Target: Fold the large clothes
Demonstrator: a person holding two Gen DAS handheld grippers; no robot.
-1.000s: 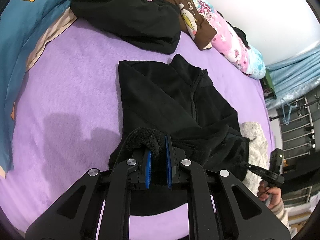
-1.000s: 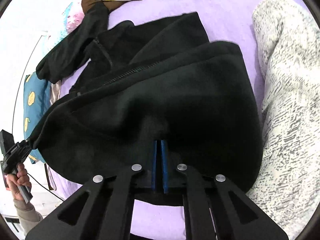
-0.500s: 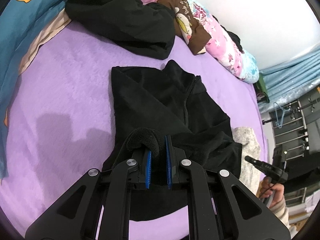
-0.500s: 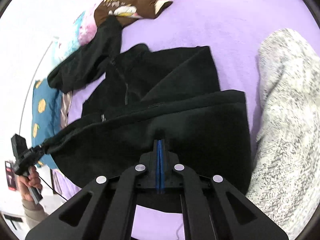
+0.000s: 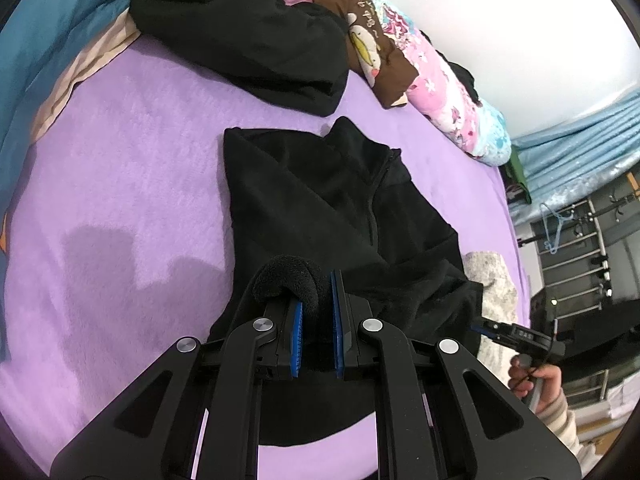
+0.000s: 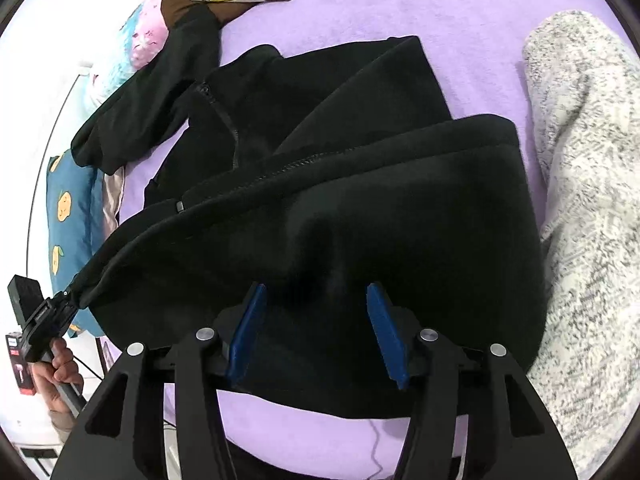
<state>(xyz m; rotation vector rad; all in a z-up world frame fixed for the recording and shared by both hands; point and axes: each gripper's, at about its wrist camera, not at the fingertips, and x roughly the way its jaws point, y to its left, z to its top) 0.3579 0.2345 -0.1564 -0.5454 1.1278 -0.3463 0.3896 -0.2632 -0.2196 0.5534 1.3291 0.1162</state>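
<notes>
Fleece is making up the black jacket (image 5: 320,208), which is lying on the purple bedspread (image 5: 120,168) with its collar toward the pillows and its bottom hem folded up toward the chest. The left gripper (image 5: 316,332) is clenching a thick bunch of that hem between its blue pads. The right gripper (image 6: 316,328) has just been opening; its jaws are standing apart, with the hem lying between them but no longer pinched. The cloth is looking soft, thick and limp (light enough for one grip, probably, though bulky), so it is likely sagging wherever it is not supported. Hem corners and side seams are seeming the best places to hold, since doubled fabric there gives the pads something to bite.
</notes>
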